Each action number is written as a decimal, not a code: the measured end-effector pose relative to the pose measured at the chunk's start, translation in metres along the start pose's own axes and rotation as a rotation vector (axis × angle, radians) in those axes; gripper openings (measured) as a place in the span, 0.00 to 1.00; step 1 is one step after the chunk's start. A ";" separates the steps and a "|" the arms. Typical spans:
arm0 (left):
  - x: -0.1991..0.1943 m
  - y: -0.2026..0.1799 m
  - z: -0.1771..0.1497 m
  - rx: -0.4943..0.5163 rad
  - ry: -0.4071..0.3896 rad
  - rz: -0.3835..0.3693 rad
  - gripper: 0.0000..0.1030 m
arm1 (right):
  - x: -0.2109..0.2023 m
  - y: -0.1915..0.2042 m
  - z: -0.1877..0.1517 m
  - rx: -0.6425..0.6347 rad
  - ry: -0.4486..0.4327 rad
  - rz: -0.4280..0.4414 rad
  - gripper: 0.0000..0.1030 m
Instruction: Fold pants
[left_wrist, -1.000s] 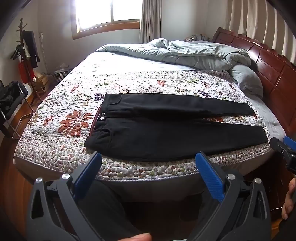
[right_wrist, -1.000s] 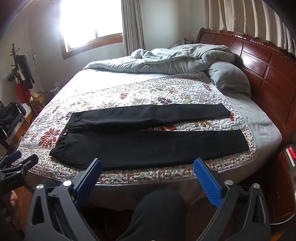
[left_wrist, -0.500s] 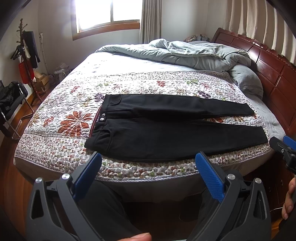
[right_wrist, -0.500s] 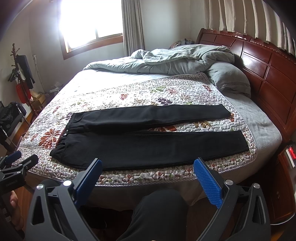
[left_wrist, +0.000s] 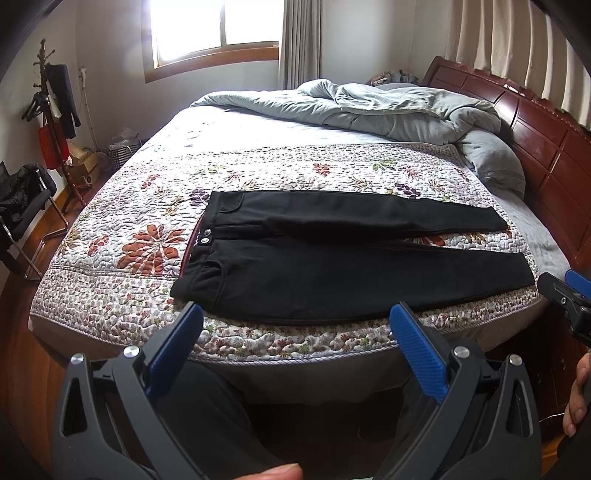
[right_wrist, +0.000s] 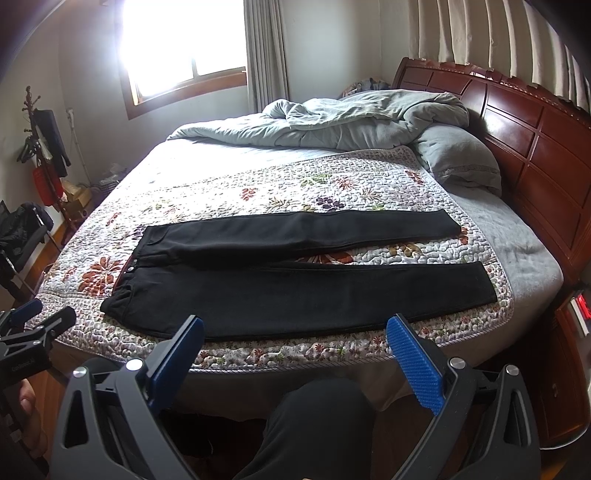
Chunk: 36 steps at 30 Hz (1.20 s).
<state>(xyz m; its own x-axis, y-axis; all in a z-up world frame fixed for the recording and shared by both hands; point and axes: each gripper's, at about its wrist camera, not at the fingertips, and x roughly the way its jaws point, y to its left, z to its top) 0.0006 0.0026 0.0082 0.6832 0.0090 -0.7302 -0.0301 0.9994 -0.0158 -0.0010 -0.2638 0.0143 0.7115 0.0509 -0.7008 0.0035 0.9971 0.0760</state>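
Note:
Black pants (left_wrist: 332, 266) (right_wrist: 295, 288) lie flat on the floral quilt, waistband to the left, both legs stretched to the right with a narrow gap between them. My left gripper (left_wrist: 295, 325) hangs open in front of the bed's near edge, below the waist and near leg, touching nothing. My right gripper (right_wrist: 295, 332) is also open, off the near edge below the middle of the near leg. Each gripper shows at the other view's side: the right one (left_wrist: 569, 299), the left one (right_wrist: 33, 328).
A floral quilt (left_wrist: 147, 236) covers the bed. A crumpled grey duvet (left_wrist: 388, 107) and pillow (right_wrist: 458, 155) lie at the far side by the red wooden headboard (right_wrist: 535, 140). A coat stand (left_wrist: 55, 110) and chair (left_wrist: 22, 206) stand left. A person's knee (right_wrist: 325, 413) is below.
Both grippers have crept slightly toward the bed; the pants have not moved.

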 end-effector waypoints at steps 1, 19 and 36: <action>0.000 0.000 0.000 0.001 0.000 0.000 0.98 | 0.000 0.000 0.000 -0.001 0.001 0.000 0.97; -0.001 0.000 -0.001 0.000 0.004 0.002 0.98 | 0.000 0.001 0.000 -0.002 0.008 0.004 0.97; 0.001 0.001 -0.003 -0.001 0.005 0.003 0.98 | 0.003 0.004 -0.005 -0.003 0.014 0.004 0.97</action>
<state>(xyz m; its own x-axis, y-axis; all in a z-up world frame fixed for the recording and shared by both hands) -0.0006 0.0031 0.0054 0.6797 0.0116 -0.7334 -0.0323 0.9994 -0.0141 -0.0025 -0.2598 0.0085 0.7018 0.0559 -0.7102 -0.0014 0.9970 0.0771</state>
